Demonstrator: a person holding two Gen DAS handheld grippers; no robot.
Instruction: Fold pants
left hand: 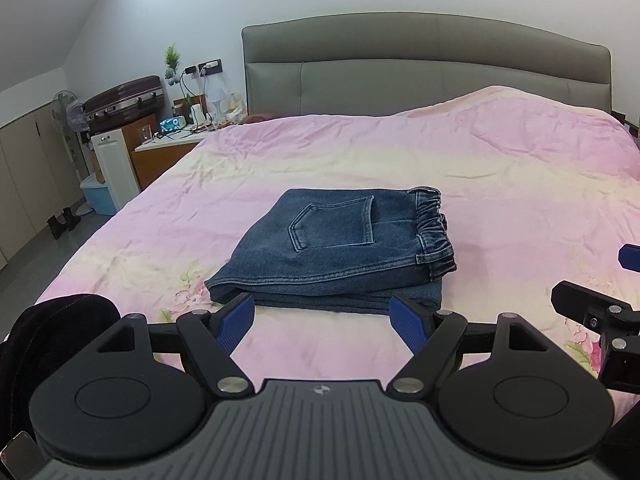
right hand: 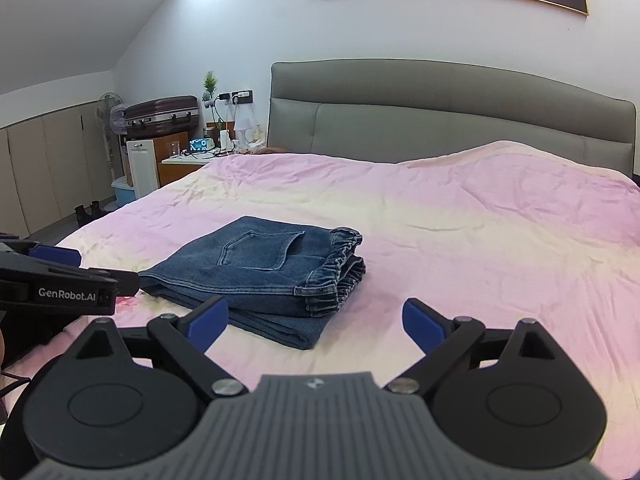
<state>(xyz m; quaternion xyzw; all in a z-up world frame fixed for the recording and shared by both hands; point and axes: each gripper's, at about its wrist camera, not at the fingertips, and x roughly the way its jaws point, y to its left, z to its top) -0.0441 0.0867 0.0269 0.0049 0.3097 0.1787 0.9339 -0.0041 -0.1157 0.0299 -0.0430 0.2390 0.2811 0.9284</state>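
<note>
Dark blue jeans (left hand: 340, 248) lie folded into a compact stack on the pink bedsheet, back pocket up, elastic waistband to the right. They also show in the right wrist view (right hand: 260, 276). My left gripper (left hand: 324, 320) is open and empty, just in front of the stack's near edge. My right gripper (right hand: 316, 320) is open and empty, near the stack's front right corner. The right gripper shows at the right edge of the left wrist view (left hand: 600, 312). The left gripper shows at the left edge of the right wrist view (right hand: 60, 280).
The bed (left hand: 480, 168) has a pink and cream floral sheet and a grey padded headboard (left hand: 420, 68). At the far left stand a nightstand (left hand: 168, 148) with clutter, a suitcase (left hand: 124, 100), a fan and a blue bin (left hand: 96, 196).
</note>
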